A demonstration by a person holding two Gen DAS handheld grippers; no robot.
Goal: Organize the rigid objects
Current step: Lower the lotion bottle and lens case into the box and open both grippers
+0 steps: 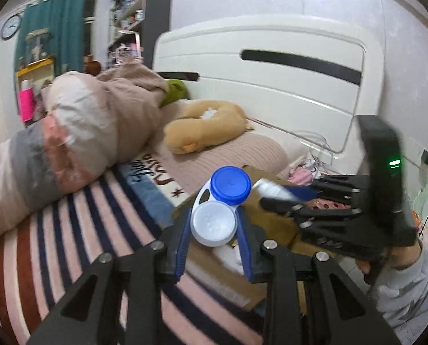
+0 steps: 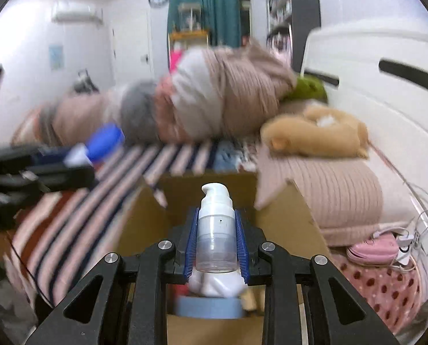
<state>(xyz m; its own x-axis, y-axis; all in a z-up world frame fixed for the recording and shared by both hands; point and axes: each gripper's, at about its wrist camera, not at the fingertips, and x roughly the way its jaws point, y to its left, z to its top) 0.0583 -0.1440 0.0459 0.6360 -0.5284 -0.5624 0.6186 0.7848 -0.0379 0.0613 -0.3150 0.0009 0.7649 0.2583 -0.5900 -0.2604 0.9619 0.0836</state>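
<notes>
Your cardboard box (image 2: 283, 215) sits on the bed beside the pillow (image 2: 329, 189). Behind the pillow lies the plush toy (image 2: 314, 135); left of it, the rolled blanket (image 2: 202, 100). Something round, perhaps a lid, lies in the box.

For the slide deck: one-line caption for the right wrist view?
Right gripper holds a pump bottle above an open cardboard box on the bed.

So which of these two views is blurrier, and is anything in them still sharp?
Right wrist view: heavy motion blur smears the bedding and the cardboard box, while the right gripper and its pump bottle stay crisp. Left wrist view: clearer overall, the contact lens case in the left gripper sharp, mild blur further off. Both show fisheye bending and dark corners.
</notes>
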